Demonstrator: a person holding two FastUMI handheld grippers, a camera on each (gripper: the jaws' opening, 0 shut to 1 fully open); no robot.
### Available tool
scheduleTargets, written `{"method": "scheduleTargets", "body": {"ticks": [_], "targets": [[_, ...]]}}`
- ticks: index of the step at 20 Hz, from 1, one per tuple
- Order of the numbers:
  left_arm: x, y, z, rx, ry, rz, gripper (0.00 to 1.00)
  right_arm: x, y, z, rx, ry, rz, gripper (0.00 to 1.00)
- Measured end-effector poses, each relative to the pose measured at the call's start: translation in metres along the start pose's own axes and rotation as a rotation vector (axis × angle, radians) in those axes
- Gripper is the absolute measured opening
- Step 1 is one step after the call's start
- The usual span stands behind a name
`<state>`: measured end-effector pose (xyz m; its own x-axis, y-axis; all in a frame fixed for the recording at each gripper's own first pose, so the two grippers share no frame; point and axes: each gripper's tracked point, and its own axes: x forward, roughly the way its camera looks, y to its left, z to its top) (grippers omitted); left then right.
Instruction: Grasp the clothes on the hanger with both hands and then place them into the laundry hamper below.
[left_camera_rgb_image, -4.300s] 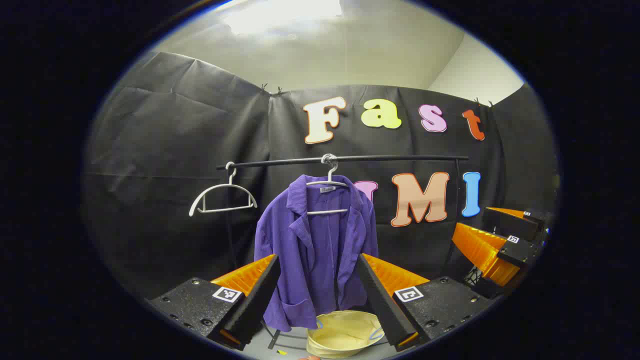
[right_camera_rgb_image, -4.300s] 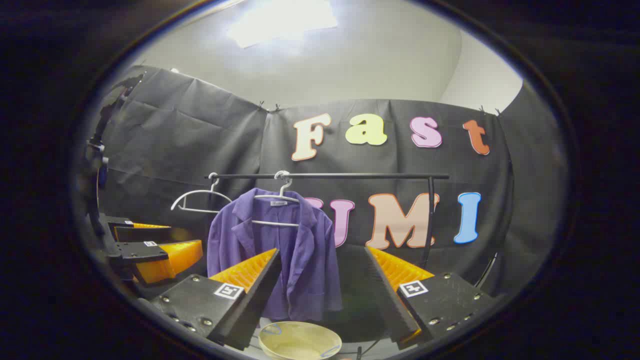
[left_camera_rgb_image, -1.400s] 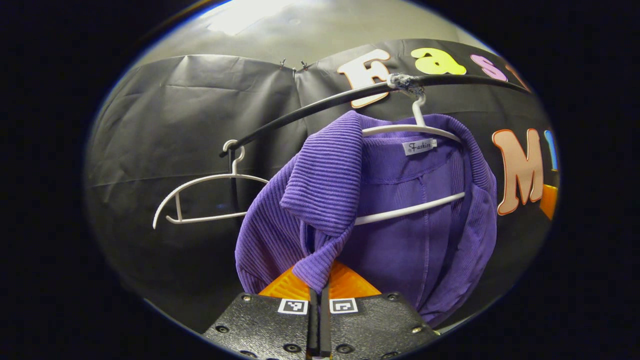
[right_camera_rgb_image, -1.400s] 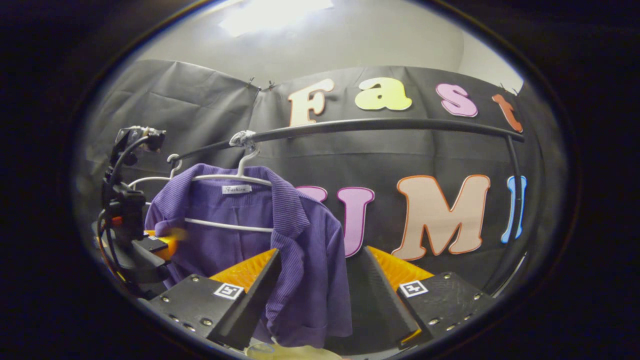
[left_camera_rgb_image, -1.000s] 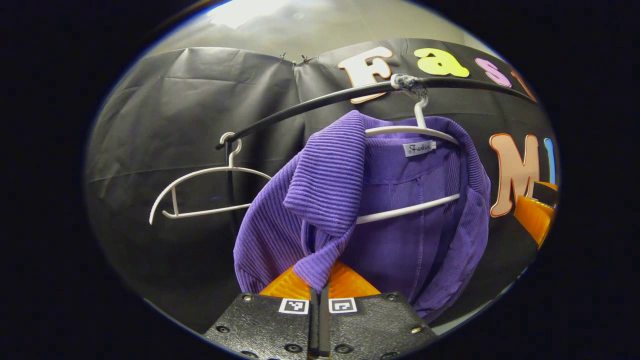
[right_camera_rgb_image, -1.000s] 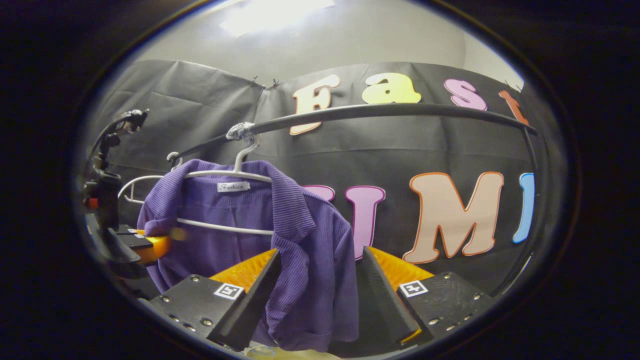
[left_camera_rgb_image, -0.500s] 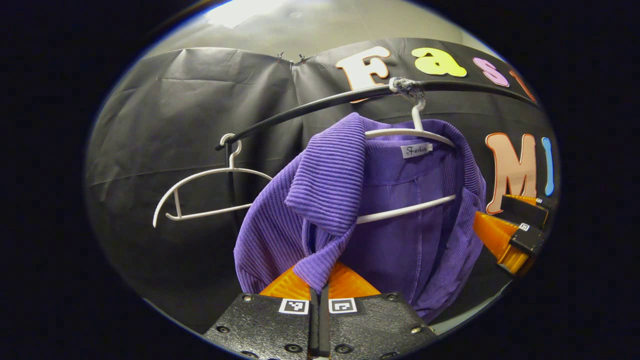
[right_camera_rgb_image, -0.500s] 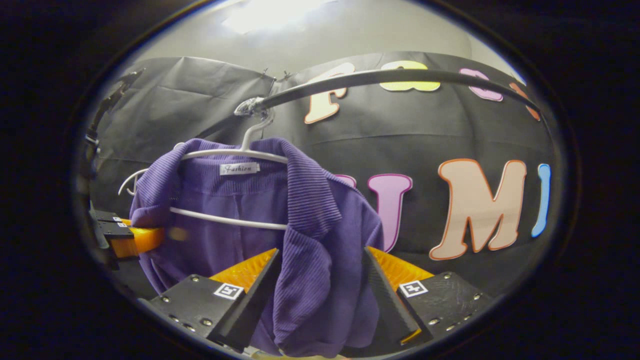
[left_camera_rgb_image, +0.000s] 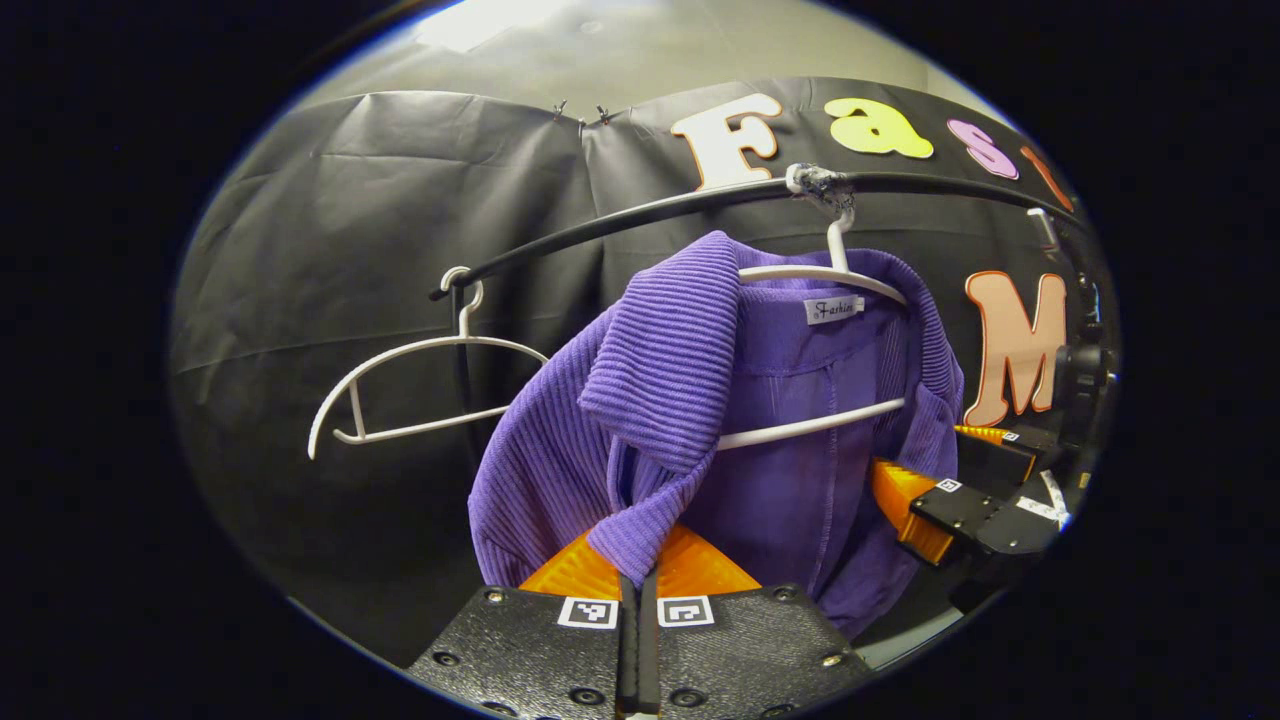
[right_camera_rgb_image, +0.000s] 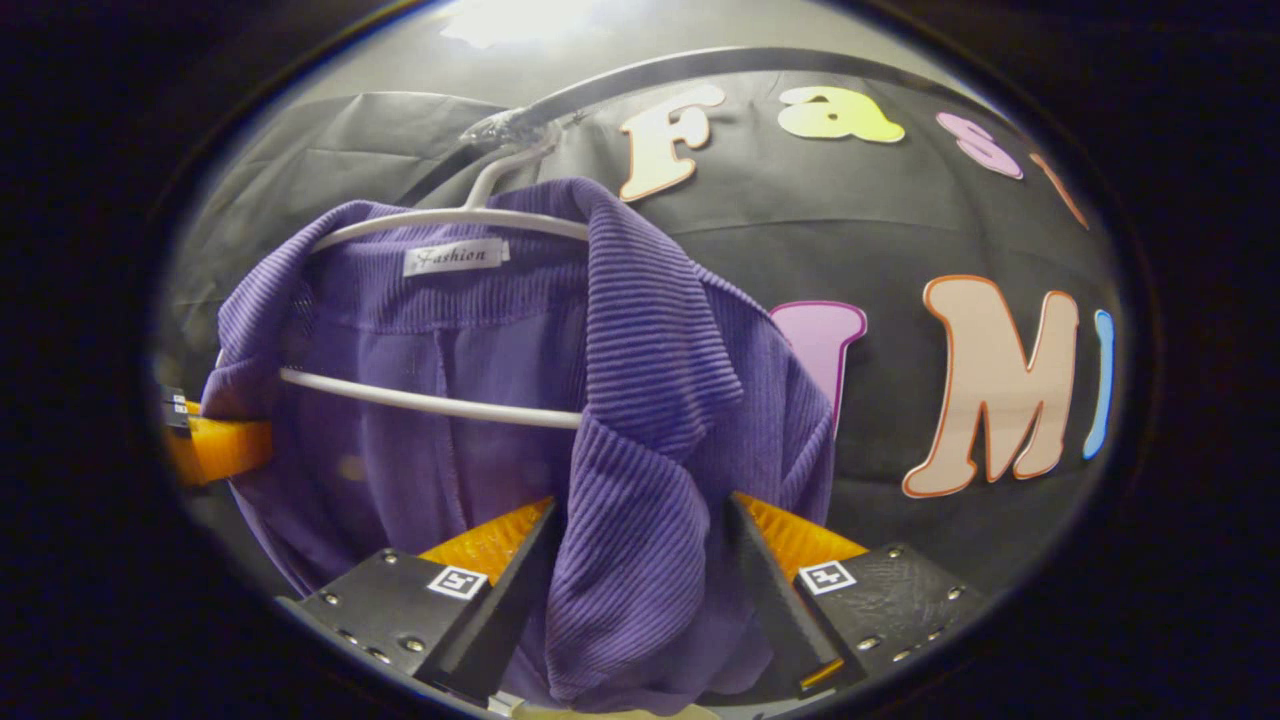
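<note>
At the lapels, left tool (left_camera_rgb_image: 637, 585) pinches purple jacket (left_camera_rgb_image: 650, 370); right tool (right_camera_rgb_image: 640, 570) straddles it, wide.

The purple jacket's (right_camera_rgb_image: 640, 400) neck label (right_camera_rgb_image: 456, 257) bears a readable brand word.

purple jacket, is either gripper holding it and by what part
The left gripper is shut on the purple jacket by its lapel tip; the right gripper is open around the other front edge.
</note>
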<state>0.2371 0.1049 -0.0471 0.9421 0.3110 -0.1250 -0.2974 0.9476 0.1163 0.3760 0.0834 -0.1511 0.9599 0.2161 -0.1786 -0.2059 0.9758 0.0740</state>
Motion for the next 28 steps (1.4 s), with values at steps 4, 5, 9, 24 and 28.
{"method": "scheduleTargets", "body": {"ticks": [4,5,9,24,28], "targets": [[-0.009,-0.002,0.002,-0.006,0.015,-0.028,0.0,0.005,-0.006,-0.008,0.022,0.038,-0.032,0.69],[-0.011,-0.002,0.004,-0.011,0.019,-0.035,0.01,0.005,-0.009,-0.01,0.027,0.042,-0.045,0.58],[-0.02,0.005,0.009,-0.027,0.027,-0.029,0.01,-0.001,-0.02,-0.008,0.033,0.068,-0.09,0.17],[-0.052,0.052,0.073,-0.078,-0.065,0.071,0.0,-0.032,-0.089,0.074,-0.027,-0.077,-0.286,0.05],[-0.05,0.073,0.091,-0.068,-0.105,0.113,0.0,-0.025,-0.103,0.093,-0.028,-0.133,-0.304,0.05]]}}
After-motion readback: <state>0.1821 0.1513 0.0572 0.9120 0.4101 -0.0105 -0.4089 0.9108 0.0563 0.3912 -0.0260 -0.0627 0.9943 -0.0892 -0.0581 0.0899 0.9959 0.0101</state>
